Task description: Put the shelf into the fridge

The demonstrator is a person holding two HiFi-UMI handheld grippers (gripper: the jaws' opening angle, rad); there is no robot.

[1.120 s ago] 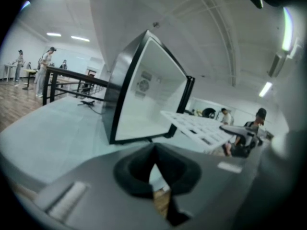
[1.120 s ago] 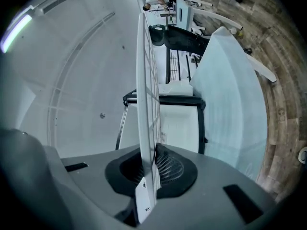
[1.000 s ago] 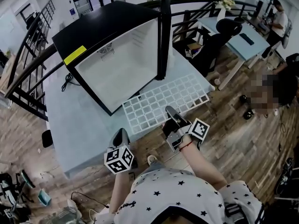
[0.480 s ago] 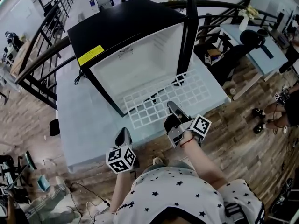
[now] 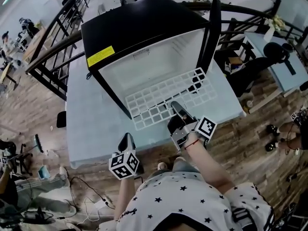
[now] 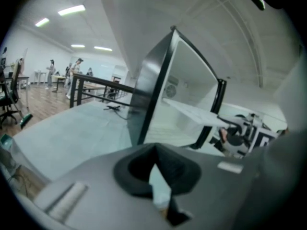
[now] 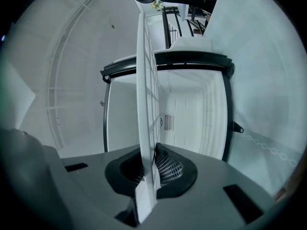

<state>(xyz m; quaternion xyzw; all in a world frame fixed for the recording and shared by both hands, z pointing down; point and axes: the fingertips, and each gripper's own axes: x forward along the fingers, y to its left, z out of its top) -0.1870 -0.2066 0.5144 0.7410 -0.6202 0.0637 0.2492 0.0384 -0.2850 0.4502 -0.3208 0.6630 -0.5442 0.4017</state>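
Observation:
A black mini fridge (image 5: 139, 25) lies on a pale blue table (image 5: 91, 119) with its white inside facing me. The white grid shelf (image 5: 163, 97) is lifted in front of the opening, its far edge at the fridge mouth. My right gripper (image 5: 177, 110) is shut on the shelf's near edge. In the right gripper view the shelf (image 7: 146, 95) runs edge-on between the pads (image 7: 165, 166) towards the fridge's inside (image 7: 187, 109). My left gripper (image 5: 126, 141) hangs shut and empty at the table's front edge. From the left gripper view (image 6: 156, 174) the fridge (image 6: 153, 90) and shelf (image 6: 192, 111) show side-on.
The fridge door (image 5: 211, 28) stands open at the right of the opening. A black railing (image 5: 53, 57) runs behind the table. A power cable (image 5: 88, 74) lies left of the fridge. A desk and office chair (image 5: 274, 52) stand at the right, on wooden floor (image 5: 250, 129).
The right gripper has carried the shelf from the table in front of the fridge up to the opening. The left gripper has stayed at the table's front edge.

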